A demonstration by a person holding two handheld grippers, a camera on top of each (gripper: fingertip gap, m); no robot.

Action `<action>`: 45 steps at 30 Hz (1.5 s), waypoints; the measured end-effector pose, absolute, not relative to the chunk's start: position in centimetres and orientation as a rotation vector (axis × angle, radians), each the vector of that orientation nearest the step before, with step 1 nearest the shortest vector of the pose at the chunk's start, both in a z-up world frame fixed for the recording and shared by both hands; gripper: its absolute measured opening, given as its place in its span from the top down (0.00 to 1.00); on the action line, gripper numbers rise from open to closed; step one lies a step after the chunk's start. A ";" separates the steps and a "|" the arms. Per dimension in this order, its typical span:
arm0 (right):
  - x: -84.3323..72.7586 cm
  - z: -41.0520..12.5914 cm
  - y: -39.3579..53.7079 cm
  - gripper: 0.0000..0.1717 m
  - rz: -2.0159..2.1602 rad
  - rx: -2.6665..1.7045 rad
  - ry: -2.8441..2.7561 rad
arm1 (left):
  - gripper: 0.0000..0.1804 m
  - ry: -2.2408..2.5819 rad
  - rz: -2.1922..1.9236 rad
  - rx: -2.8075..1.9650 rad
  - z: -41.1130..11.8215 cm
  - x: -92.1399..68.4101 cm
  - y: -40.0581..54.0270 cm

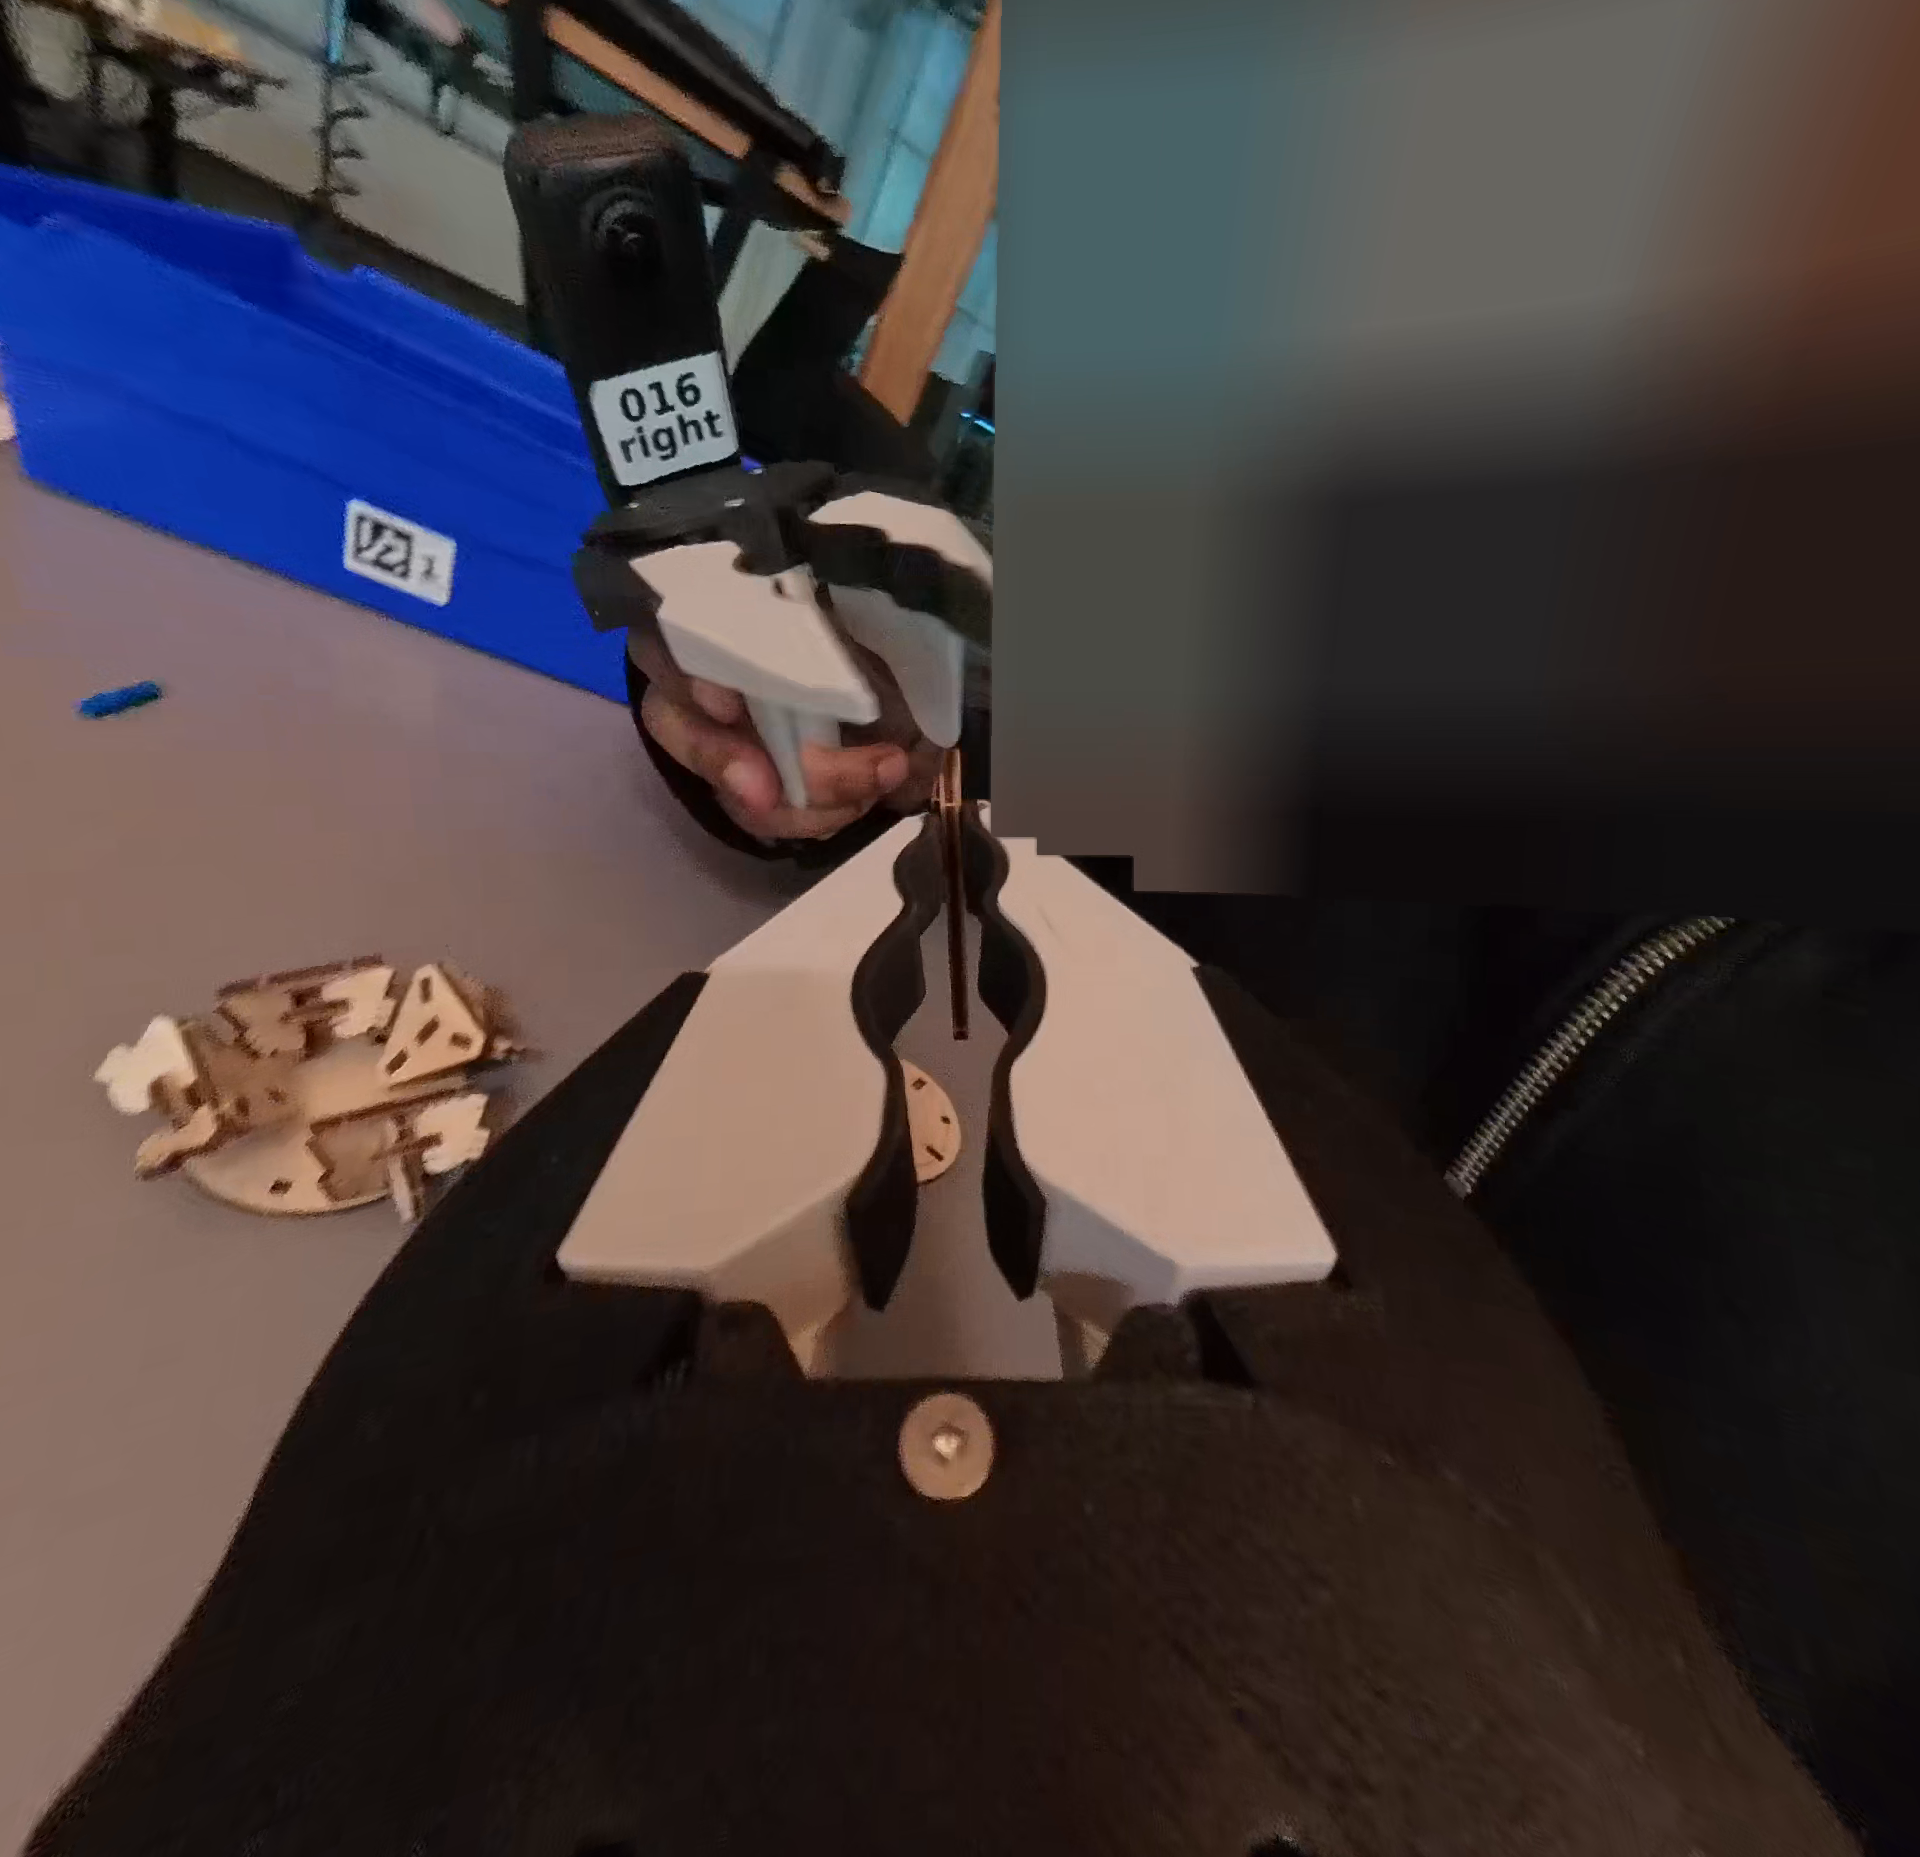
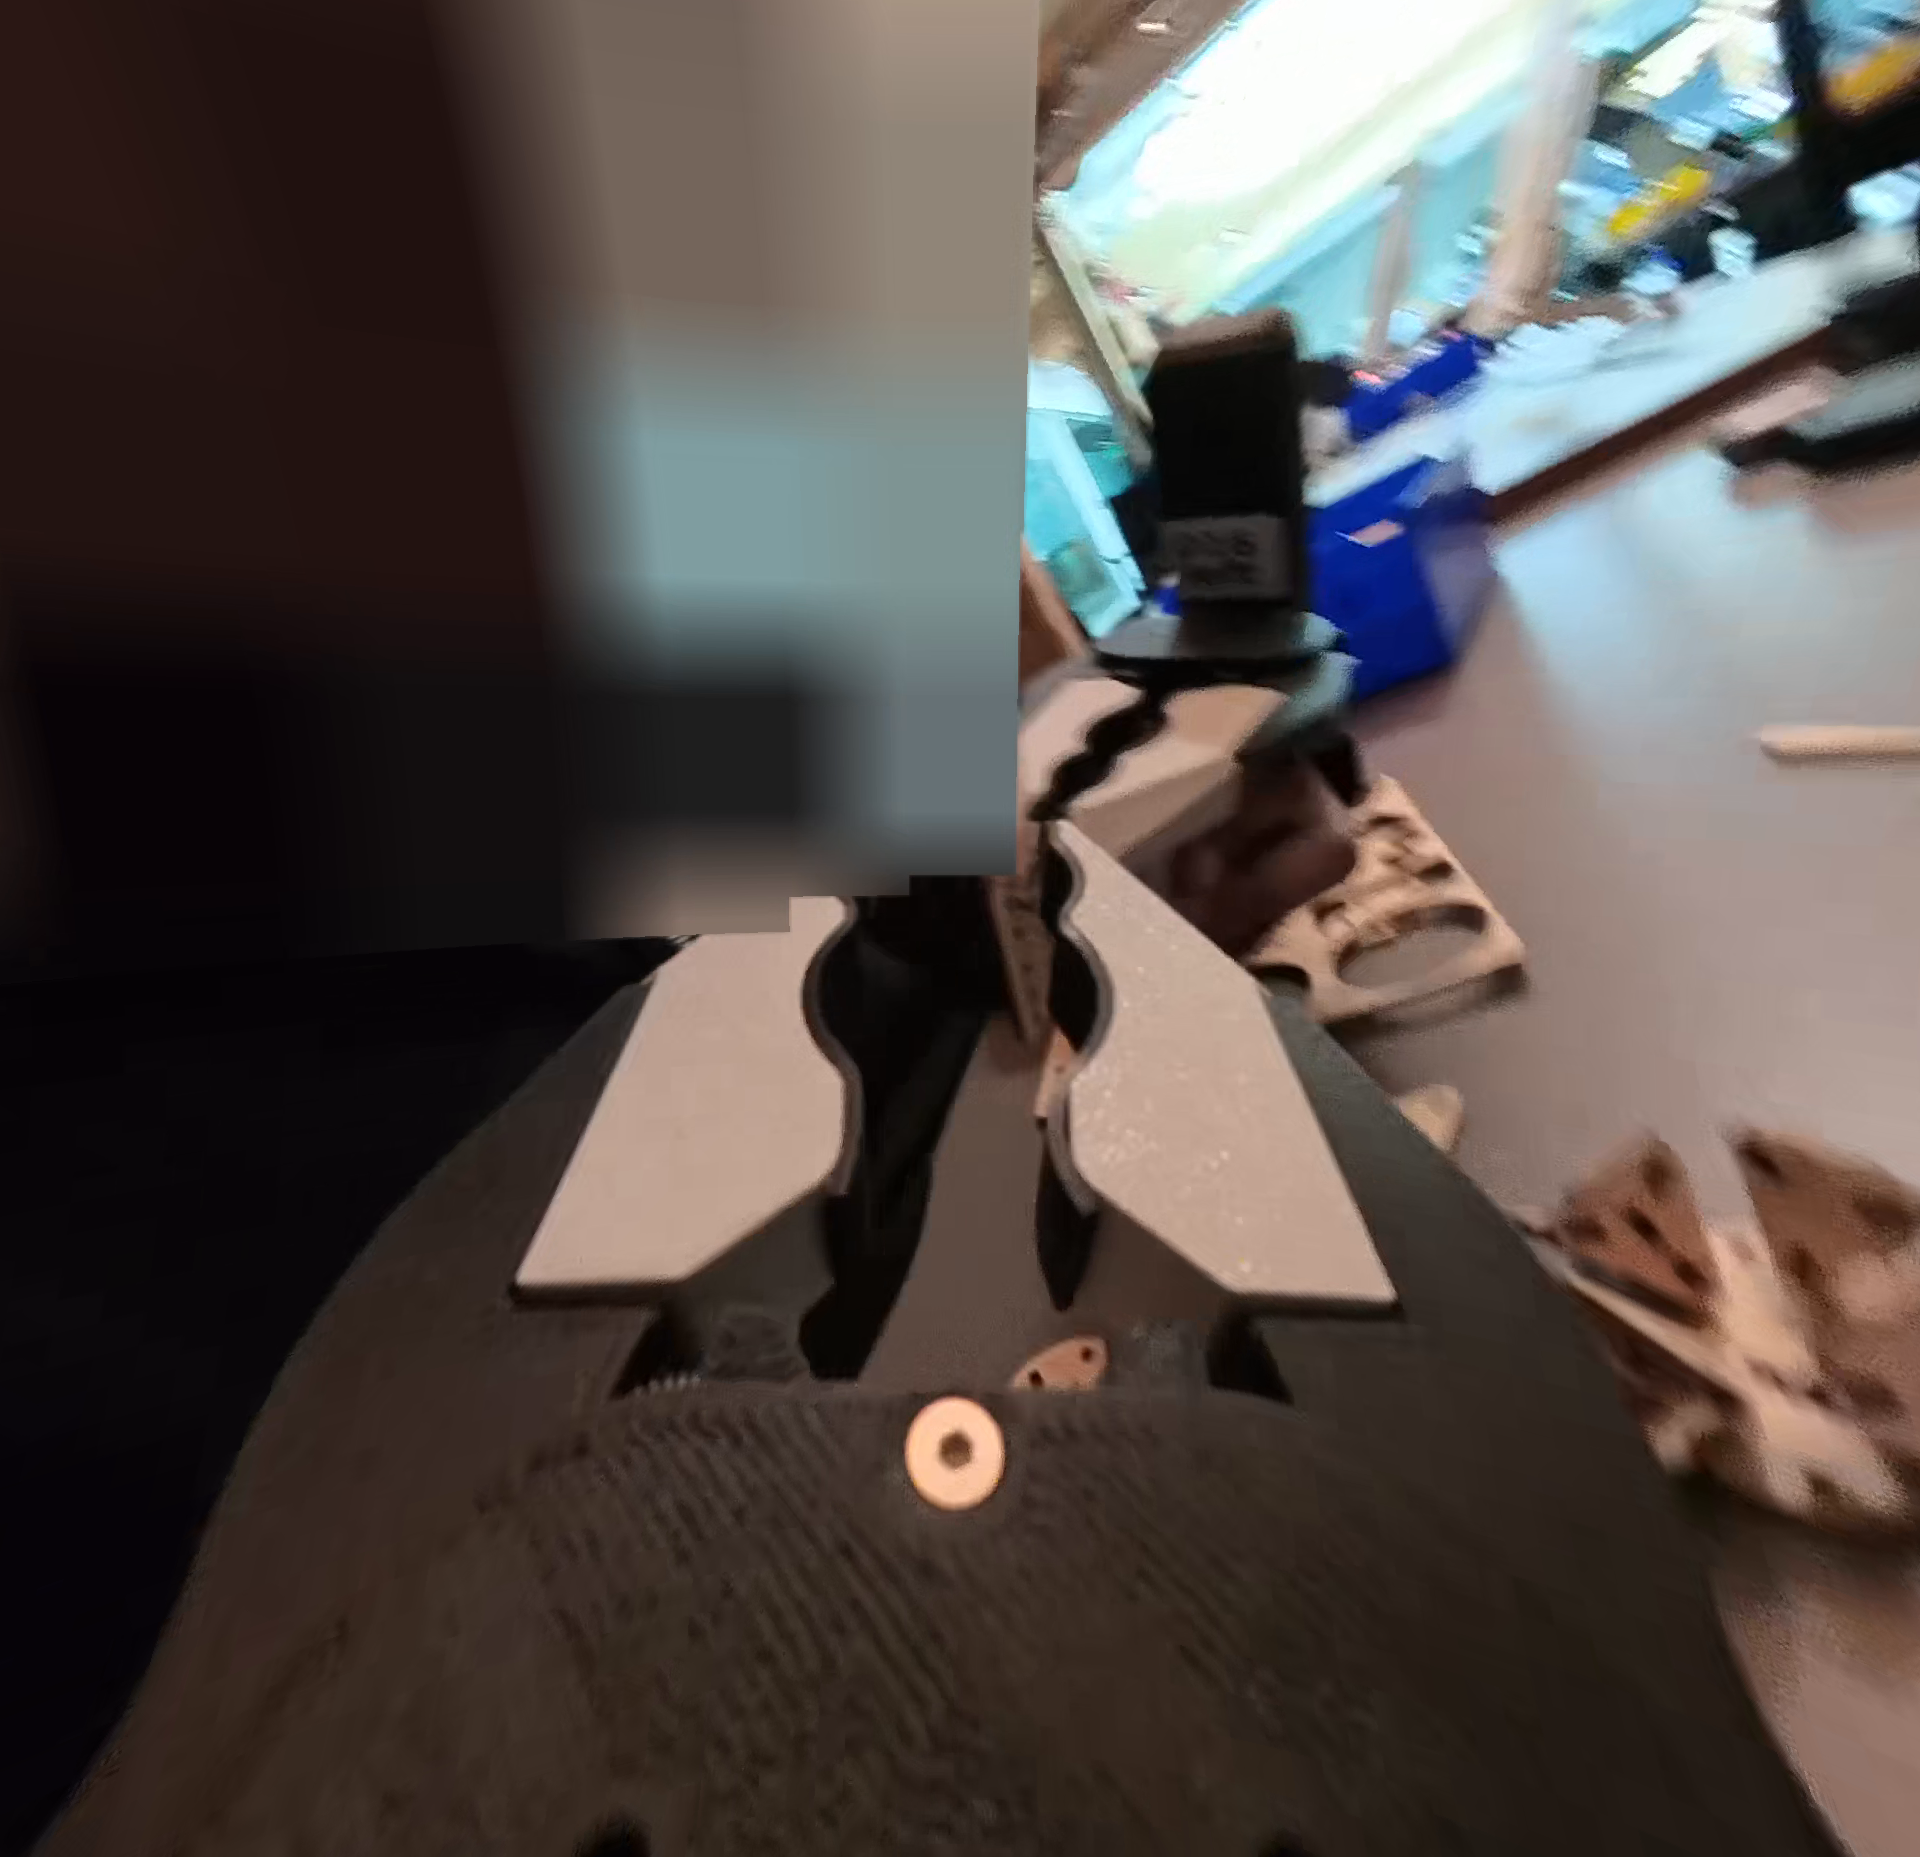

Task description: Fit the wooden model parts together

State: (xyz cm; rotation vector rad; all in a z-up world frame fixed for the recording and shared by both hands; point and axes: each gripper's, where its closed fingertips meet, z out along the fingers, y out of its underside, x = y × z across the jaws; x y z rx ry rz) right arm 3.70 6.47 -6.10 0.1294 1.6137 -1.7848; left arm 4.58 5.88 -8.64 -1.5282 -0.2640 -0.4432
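1. the grey table top (image 1: 260, 872) fills the left wrist view's left half, and a long blue plastic bin (image 1: 260, 394) bearing a small white sticker stands along its far side.
2. the left gripper (image 1: 951, 841), black-bodied with pale grey fingers and wavy black pads, reaches forward above the table. its jaws are closed at the tips onto a thin flat wooden plate (image 1: 958, 934) seen edge-on, standing upright between the pads.
3. the right gripper (image 2: 961, 908) points the opposite way, facing the left one. its fingers stand apart: the right finger (image 2: 1164, 1059) lies against the same thin wooden plate (image 2: 1023, 976), while the other finger is well clear of it, so the plate is not clamped here.
4. in the left wrist view a hand (image 1: 790, 768) wraps the right gripper's handle from below, its fingers curled round a pale trigger. that gripper's tips come down to the upper edge of the plate.
5. a pile of pale laser-cut wooden puzzle pieces (image 1: 312, 1090) lies on the table to the left of the left gripper, resting on a round wooden disc.
6. a flat wooden sheet with oval cut-outs (image 2: 1392, 934) lies beyond the right gripper, blurred.
7. a small blue strip (image 1: 120, 699) lies alone on the table near the bin.
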 end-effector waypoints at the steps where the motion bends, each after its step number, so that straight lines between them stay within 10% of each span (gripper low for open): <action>1: 4.8 -5.5 6.6 0.82 -1.813 0.036 1.621 | 1.00 -0.234 -0.447 -1.518 -8.4 5.0 5.9; 45: 8.8 -7.2 5.8 0.91 -1.866 -0.335 1.917 | 1.00 -0.026 -0.434 -1.505 -7.8 8.2 6.3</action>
